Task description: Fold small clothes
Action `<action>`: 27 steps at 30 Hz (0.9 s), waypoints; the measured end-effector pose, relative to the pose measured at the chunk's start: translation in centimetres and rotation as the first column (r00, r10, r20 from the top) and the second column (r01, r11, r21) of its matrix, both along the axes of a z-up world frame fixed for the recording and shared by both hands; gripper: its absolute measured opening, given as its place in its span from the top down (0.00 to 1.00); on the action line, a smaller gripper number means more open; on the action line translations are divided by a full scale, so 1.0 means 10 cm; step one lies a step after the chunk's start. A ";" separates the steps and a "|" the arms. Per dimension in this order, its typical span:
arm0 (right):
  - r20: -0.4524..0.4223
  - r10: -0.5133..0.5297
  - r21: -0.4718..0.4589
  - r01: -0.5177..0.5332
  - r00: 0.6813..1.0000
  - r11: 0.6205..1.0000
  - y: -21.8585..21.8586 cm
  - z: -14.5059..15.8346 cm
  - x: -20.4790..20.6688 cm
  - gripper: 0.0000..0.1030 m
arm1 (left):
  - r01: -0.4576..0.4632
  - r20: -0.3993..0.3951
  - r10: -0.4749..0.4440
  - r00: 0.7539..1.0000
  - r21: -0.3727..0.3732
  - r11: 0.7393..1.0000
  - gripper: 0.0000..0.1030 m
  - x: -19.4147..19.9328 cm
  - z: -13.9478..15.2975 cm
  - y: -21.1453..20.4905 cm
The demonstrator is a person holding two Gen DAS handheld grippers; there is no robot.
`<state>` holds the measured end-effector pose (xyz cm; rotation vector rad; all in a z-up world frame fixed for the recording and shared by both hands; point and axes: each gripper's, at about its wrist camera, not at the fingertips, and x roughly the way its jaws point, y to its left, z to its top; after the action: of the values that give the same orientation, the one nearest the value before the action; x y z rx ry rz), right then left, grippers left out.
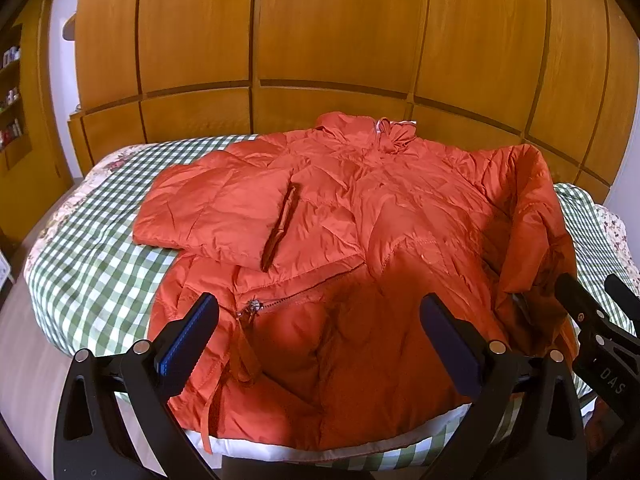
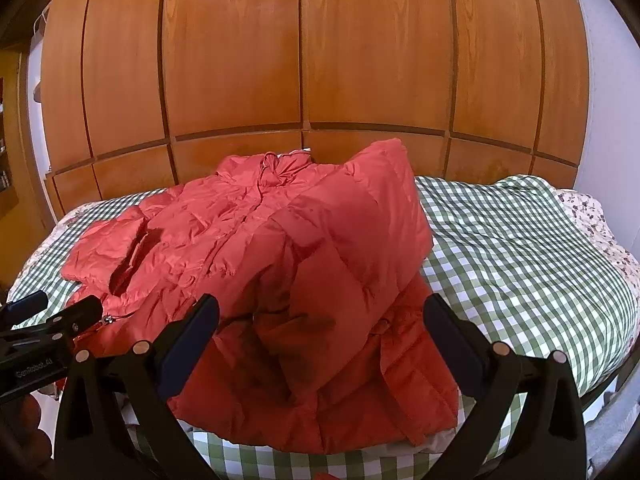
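Wooden wardrobe doors [image 1: 332, 28] stand behind a green checked bed [image 1: 92, 272]. Puffy orange jacket [image 1: 360, 208] fills the middle. Left claw [image 1: 320, 336] and right claw [image 2: 322, 336] gape wide at the bottom, holding nothing.

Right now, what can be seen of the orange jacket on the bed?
The orange jacket is quilted, puffy and shiny, lying front up on the green checked bedcover, collar toward the wooden wardrobe. One sleeve is folded across its chest; the other sleeve bulges up over the body. A zip pull shows near the hem. Neither open gripper touches it.
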<state>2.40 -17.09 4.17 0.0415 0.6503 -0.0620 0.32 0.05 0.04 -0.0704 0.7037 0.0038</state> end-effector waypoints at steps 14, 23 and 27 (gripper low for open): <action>-0.008 0.006 0.004 -0.006 1.000 1.000 0.01 -0.02 0.01 0.02 | 0.001 0.000 -0.001 1.000 -0.002 1.000 0.03 0.00 -0.03 0.00; -0.013 0.007 0.002 -0.007 1.000 1.000 -0.01 -0.03 0.02 0.02 | -0.006 -0.017 0.006 1.000 -0.006 1.000 0.03 0.00 -0.06 0.03; -0.017 0.008 0.003 -0.008 1.000 1.000 -0.01 -0.03 0.03 0.02 | -0.008 -0.020 0.008 1.000 -0.003 1.000 0.03 0.01 -0.08 0.03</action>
<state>2.69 -17.16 3.83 0.0408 0.6676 -0.0537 0.39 0.36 -0.72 -0.0760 0.7238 0.0108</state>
